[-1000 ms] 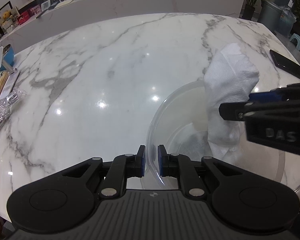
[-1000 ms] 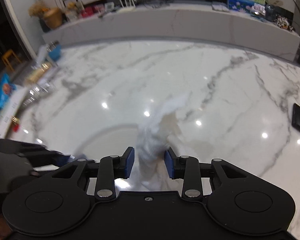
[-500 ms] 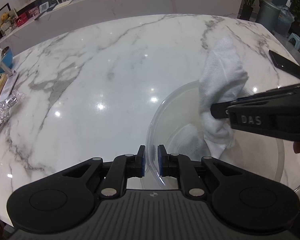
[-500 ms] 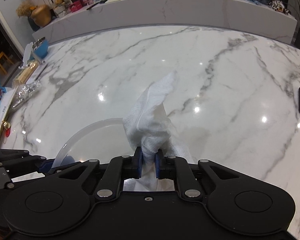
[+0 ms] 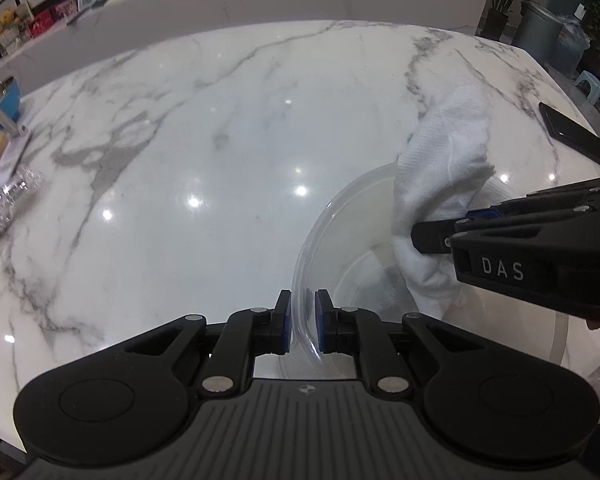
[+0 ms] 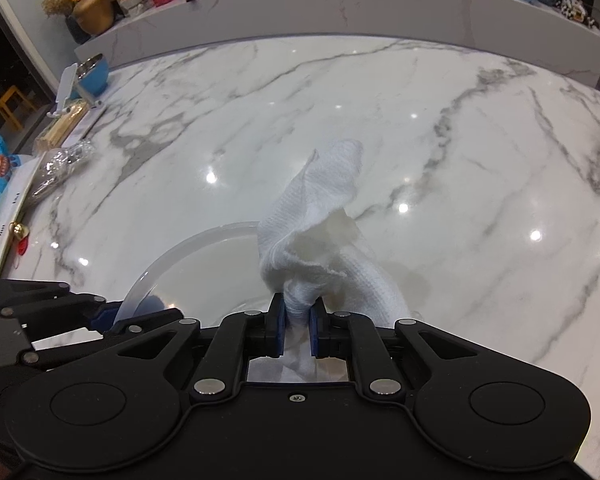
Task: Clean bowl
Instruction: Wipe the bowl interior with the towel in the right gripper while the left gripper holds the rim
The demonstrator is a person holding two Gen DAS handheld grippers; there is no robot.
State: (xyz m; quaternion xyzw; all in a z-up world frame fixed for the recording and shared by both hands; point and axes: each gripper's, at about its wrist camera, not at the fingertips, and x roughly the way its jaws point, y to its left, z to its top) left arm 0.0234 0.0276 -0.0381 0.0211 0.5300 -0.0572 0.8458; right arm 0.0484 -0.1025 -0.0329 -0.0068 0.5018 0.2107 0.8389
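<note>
Left wrist: phone (image 5: 574,135) near bowl (image 5: 340,216); cloth (image 5: 444,168) drapes far rim

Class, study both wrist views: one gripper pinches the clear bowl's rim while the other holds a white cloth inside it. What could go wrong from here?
1. The left gripper pinches only a thin piece of the clear bowl's rim; a firm wipe might twist it loose.
2. The right gripper pinches the white cloth at one bunched spot; rubbing may tug it free.
3. The marble table looks glossy, so a freed bowl could slide.
</note>
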